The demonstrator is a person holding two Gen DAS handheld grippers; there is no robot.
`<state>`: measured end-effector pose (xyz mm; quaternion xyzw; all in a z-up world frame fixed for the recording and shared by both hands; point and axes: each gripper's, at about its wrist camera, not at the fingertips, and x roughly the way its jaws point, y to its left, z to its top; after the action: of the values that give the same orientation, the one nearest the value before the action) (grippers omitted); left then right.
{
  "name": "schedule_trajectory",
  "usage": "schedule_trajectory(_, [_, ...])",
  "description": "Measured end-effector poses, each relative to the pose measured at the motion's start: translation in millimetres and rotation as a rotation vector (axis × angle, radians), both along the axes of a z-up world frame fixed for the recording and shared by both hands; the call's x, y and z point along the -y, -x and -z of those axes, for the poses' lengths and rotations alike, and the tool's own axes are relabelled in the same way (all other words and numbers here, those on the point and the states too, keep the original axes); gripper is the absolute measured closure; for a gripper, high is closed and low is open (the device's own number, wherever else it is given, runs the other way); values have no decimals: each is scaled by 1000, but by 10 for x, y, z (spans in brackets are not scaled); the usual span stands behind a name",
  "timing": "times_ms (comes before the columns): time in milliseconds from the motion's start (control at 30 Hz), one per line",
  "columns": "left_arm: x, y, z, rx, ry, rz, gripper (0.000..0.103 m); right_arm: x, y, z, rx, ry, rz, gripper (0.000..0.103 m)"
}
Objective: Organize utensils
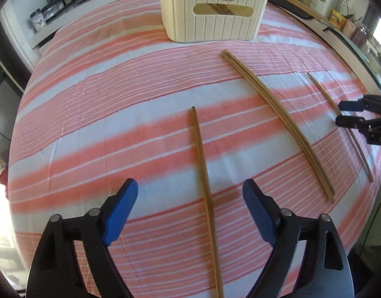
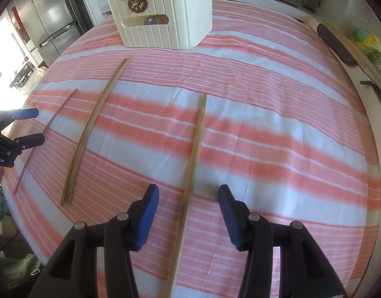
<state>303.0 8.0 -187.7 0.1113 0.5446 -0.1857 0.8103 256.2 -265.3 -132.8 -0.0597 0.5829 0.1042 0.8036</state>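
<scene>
A wooden chopstick (image 1: 203, 173) lies on the striped cloth between the fingers of my left gripper (image 1: 190, 183), which is open and does not touch it. To its right lies a pair of chopsticks (image 1: 277, 121) side by side, and farther right a thin chopstick (image 1: 322, 94) under my right gripper (image 1: 339, 113). In the right wrist view, my right gripper (image 2: 189, 198) is open around two close-lying chopsticks (image 2: 196, 149), its pads clear of them. The pair (image 2: 91, 129), the thin stick (image 2: 49, 129) and my left gripper (image 2: 40, 125) lie to the left. A white ribbed box (image 1: 212, 7) (image 2: 165, 17) stands at the far end.
The pink and white striped cloth (image 2: 277, 129) covers the whole table. A steel fridge (image 2: 41, 17) stands beyond the far left. Jars and packets crowd the counters (image 1: 339, 19) around the table. A dark flat object (image 2: 336, 47) rests by the right edge.
</scene>
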Motion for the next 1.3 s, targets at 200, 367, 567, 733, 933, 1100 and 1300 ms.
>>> schedule_trajectory(200, [62, -269, -22, 5, -8, -33, 44, -117, -545, 41, 7, 44, 13, 73])
schedule_trajectory(367, [129, -308, -71, 18, 38, -39, 98, -110, -706, 41, 15, -9, 52, 97])
schedule_trajectory(567, [22, 25, -612, 183, 120, -52, 99, 97, -363, -468, 143, -162, 98, 97])
schedule_trajectory(733, [-185, 470, -1269, 344, 243, -69, 99, 204, 192, -1222, 316, -237, 80, 97])
schedule_trajectory(933, [-341, 914, -1766, 484, 362, -85, 99, 132, 744, -1815, 500, -238, 42, 97])
schedule_trajectory(1100, [-365, 985, -1973, 543, 408, -110, 100, 79, 873, -2069, 625, -217, 40, 97])
schedule_trajectory(1300, [-431, 913, -2085, 543, 445, -135, 100, 58, 753, -2288, 694, -217, 45, 97])
